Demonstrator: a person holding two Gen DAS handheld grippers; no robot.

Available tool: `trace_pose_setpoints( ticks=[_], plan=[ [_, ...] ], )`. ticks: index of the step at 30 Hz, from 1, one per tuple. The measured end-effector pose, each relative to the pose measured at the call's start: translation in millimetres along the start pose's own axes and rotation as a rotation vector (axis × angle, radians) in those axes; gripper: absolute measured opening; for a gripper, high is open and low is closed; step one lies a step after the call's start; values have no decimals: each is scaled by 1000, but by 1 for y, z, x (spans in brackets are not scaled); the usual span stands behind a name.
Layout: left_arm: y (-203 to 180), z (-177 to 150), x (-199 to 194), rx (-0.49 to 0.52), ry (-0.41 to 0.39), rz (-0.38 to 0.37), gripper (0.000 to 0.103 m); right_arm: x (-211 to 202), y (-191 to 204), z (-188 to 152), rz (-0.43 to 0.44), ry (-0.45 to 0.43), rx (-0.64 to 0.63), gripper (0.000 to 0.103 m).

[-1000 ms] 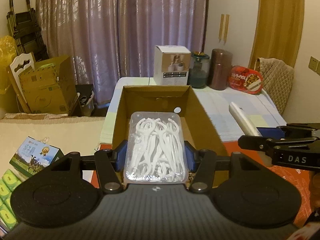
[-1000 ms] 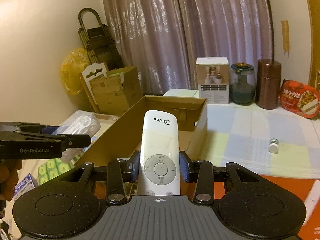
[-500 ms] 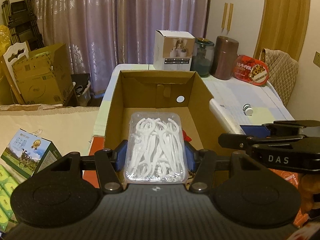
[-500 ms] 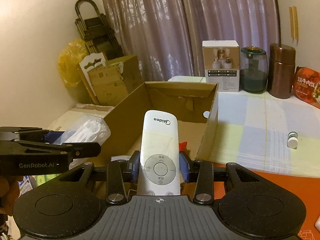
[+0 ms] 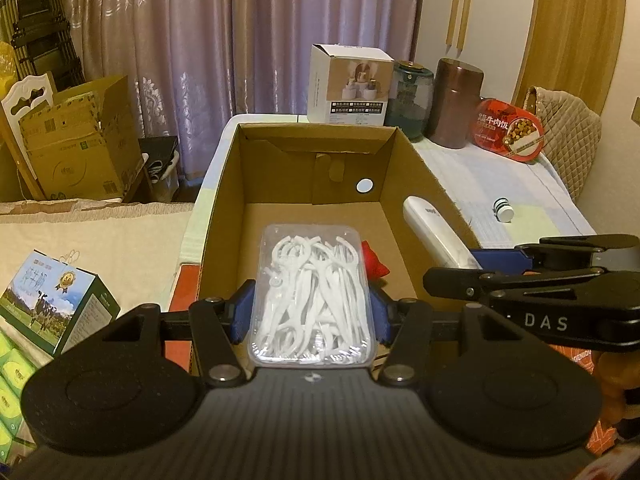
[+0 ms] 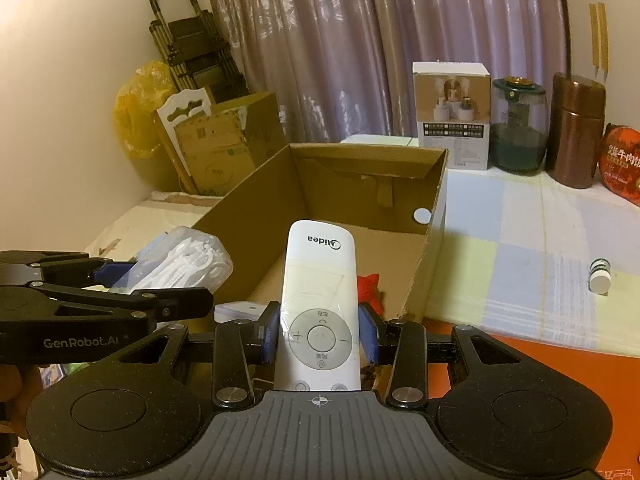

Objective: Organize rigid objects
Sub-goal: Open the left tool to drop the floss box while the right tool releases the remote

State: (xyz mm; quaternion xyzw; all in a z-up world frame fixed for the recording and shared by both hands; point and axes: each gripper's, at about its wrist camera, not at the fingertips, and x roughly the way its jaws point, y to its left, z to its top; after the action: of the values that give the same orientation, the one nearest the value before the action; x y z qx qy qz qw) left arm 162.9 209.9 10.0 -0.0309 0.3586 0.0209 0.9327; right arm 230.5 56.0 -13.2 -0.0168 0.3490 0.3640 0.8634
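Note:
My left gripper [image 5: 312,314] is shut on a clear plastic box of white floss picks [image 5: 312,292] and holds it over the near end of an open cardboard box [image 5: 416,172]. My right gripper [image 6: 319,334] is shut on a white Midea remote control [image 6: 318,304] and holds it over the same cardboard box [image 6: 256,204], beside its right wall. The remote also shows in the left wrist view [image 5: 434,232]. The floss box shows in the right wrist view [image 6: 180,260]. A small red object [image 5: 372,258] lies on the box floor.
On the table behind the box stand a white carton [image 5: 350,84], a green glass jar [image 5: 412,98], a brown canister [image 5: 456,102] and a red food tin [image 5: 508,130]. A small white bottle [image 5: 502,210] lies on the tablecloth. Cartons [image 5: 76,140] stand left.
Both grippers have moved forward and lower over the cardboard box, each still holding its object. The box now looks nearer and the remote is inside its right wall.

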Motion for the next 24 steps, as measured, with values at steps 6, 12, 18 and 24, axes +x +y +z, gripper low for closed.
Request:
trace_pose_setpoints(
  ticks=[6,12,18,24],
  plan=[
    [0,0,2,-6,3,-4,52,0,0,-1,-6,2,-1,38],
    [0,-1,3,-6,3,-2,52,1,1,-1,-9,3,-1,38],
    [2,-3,7,-9,8,0,52,2,1,-1,-11,9,-3,38],
    [2,-3,9,-11,8,5,52,3,-1,-2,-13,9,-4,38]
  ],
)
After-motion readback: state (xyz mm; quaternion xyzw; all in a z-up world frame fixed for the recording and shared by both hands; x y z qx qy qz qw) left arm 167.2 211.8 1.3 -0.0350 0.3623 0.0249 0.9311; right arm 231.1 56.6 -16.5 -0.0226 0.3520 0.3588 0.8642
